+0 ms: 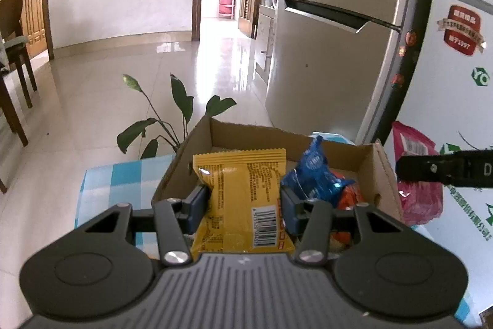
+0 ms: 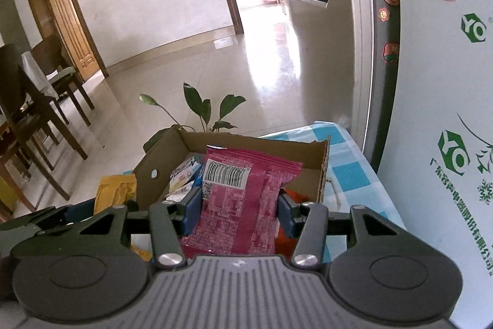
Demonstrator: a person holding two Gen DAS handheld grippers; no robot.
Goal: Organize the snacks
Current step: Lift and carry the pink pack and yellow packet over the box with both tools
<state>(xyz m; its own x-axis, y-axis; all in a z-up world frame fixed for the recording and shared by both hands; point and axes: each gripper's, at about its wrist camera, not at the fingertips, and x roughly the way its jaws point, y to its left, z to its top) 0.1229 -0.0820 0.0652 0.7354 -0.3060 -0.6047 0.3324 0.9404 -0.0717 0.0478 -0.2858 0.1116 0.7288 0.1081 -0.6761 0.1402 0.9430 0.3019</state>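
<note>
While my left gripper (image 1: 243, 202) pinches the yellow packet (image 1: 243, 199) across its middle, fingers tight on crinkly film, my right gripper (image 2: 240, 205) clamps the pink packet (image 2: 243, 199) likewise. Both feel light, soft, slippery, probably crushable. Beyond them the stiff cardboard box (image 1: 382, 171) on the checked worktop (image 1: 123, 174) holds a blue wrapper (image 1: 311, 171).

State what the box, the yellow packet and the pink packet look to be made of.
Box: brown corrugated cardboard, matte; fluting shows along its torn edge.
Yellow packet: probably plastic film, slightly glossy; crimped top seal, glare spot, printed barcode.
Pink packet: likely the same kind of film; serrated sealed edge, creases with a faint sheen.
</note>
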